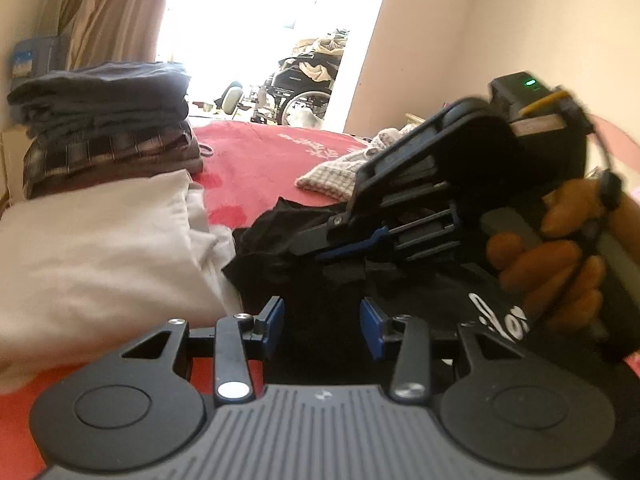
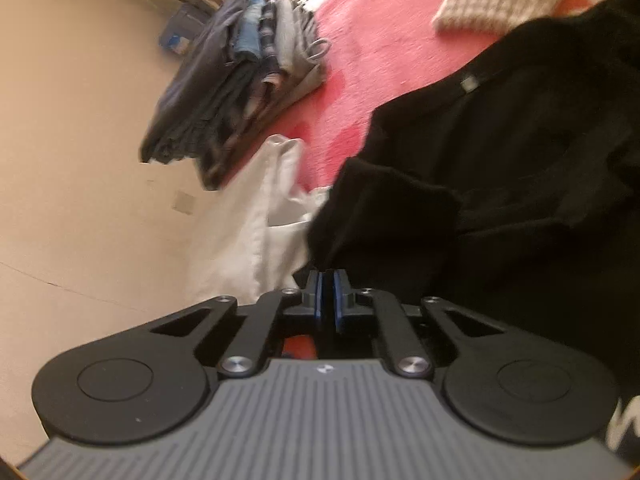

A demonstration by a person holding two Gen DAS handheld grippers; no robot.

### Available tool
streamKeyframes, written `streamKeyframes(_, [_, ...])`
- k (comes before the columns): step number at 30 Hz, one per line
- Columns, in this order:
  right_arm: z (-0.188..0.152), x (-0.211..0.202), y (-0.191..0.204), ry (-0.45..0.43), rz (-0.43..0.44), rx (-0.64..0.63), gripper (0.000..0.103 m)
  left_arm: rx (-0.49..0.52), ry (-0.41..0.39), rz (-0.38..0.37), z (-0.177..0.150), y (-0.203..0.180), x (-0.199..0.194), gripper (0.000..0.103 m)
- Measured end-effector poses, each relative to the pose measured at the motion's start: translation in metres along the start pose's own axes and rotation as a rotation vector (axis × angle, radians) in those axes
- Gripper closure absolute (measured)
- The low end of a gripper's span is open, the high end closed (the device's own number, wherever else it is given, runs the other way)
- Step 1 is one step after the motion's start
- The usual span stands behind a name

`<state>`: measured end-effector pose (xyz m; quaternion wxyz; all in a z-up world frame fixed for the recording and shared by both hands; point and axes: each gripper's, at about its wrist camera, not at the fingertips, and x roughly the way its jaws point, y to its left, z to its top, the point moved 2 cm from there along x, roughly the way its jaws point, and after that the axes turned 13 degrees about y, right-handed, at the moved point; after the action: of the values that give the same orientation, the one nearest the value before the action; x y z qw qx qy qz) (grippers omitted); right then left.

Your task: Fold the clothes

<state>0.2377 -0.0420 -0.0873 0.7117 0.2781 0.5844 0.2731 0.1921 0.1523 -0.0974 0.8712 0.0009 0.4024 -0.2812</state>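
A black shirt [image 1: 420, 292] with white print lies crumpled on the red bedspread [image 1: 256, 160]. My left gripper [image 1: 322, 323] is open, its blue pads [image 1: 276, 318] standing either side of the shirt's near edge. In the left wrist view my right gripper [image 1: 310, 245], held by a hand [image 1: 552, 264], points down-left into the shirt's upper fold. In the right wrist view the right gripper [image 2: 329, 282] is shut, with a thin edge of the black shirt [image 2: 500, 160] pinched between its pads.
A white garment [image 1: 100, 248] lies just left of the shirt. A tall stack of folded clothes [image 1: 108, 120] stands behind it by the wall. A checked cloth [image 1: 336, 172] lies farther back. A wheelchair [image 1: 304, 88] fills the bright doorway.
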Motion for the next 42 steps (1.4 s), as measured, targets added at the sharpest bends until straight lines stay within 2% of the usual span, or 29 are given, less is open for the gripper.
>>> streamKeyframes(3, [-0.001,-0.004,0.005,0.003,0.068,-0.020,0.099,-0.002,0.001,0.020,0.005,0.000,0.006,0.059])
streamKeyframes(8, [-0.003,-0.011,0.011,0.022,0.132,-0.029,0.099,-0.012,0.003,0.051,0.013,0.002,0.015,0.061])
streamKeyframes(9, [-0.004,-0.012,0.012,0.027,0.146,-0.034,0.099,-0.013,0.000,0.062,0.013,0.003,0.016,0.064])
streamKeyframes(12, [-0.006,-0.014,0.016,0.049,0.176,-0.050,0.099,-0.037,-0.013,0.084,0.016,0.007,0.018,0.094])
streamKeyframes(13, [-0.007,-0.015,0.017,0.059,0.189,-0.055,0.099,-0.062,-0.020,0.084,0.017,0.010,0.017,0.098])
streamKeyframes(16, [-0.008,-0.026,0.016,0.053,0.213,-0.049,0.096,-0.106,-0.060,0.066,0.015,0.014,0.008,0.099])
streamKeyframes(17, [-0.007,-0.033,0.014,0.034,0.213,-0.042,0.096,-0.096,-0.074,0.052,0.013,0.012,0.004,0.099])
streamKeyframes(19, [-0.004,-0.051,0.003,-0.025,0.209,-0.005,0.094,-0.008,-0.112,0.005,0.007,-0.004,-0.004,0.099])
streamKeyframes(22, [0.000,-0.078,-0.023,-0.103,0.162,0.094,0.090,0.147,-0.158,-0.067,-0.004,-0.030,-0.014,0.099])
streamKeyframes(25, [-0.006,-0.095,-0.045,-0.121,0.098,0.161,0.087,0.259,-0.121,-0.089,-0.017,-0.046,-0.007,0.099])
streamKeyframes(28, [-0.018,-0.102,-0.055,-0.096,0.002,0.169,0.085,0.371,-0.084,-0.112,-0.031,-0.062,0.000,0.099])
streamKeyframes(33, [-0.030,-0.091,-0.022,-0.046,-0.211,-0.098,0.077,0.539,-0.024,-0.146,-0.051,-0.085,0.012,0.099])
streamKeyframes(38, [-0.039,-0.079,0.010,0.007,-0.417,-0.366,0.072,0.536,-0.009,-0.148,-0.052,-0.081,0.018,0.098])
streamKeyframes(42, [-0.039,-0.044,0.032,0.083,-0.465,-0.524,0.063,0.550,-0.004,-0.143,-0.054,-0.083,0.019,0.097])
